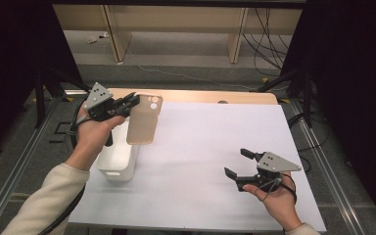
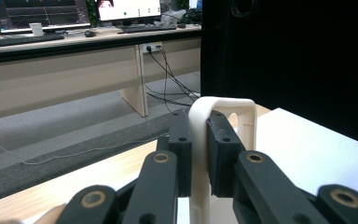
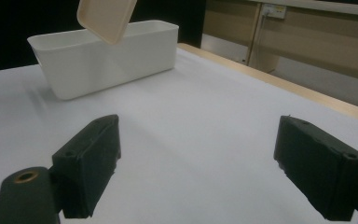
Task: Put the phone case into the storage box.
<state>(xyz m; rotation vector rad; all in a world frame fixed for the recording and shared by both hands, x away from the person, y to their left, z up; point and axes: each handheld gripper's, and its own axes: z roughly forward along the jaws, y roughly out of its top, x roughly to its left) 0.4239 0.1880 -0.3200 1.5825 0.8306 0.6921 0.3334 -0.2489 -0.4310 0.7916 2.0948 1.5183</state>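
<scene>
Nearest, the right gripper (image 1: pixel 239 164) rests low over the white sheet (image 1: pixel 200 161) with its 2 jaws spread wide and nothing between them. Farther off, the left gripper (image 1: pixel 133 102) is clamped on the top edge of a beige phone case (image 1: pixel 144 120), which hangs upright in the air just above the white bin (image 1: pixel 119 159) at the sheet's left edge.

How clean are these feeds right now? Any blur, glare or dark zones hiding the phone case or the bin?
High view: dark at both sides, table evenly lit, phone case clear. Left gripper view: near jaws soft, case edge sharp enough. Right gripper view: jaws slightly blurred, white bin readable, no glare.
</scene>
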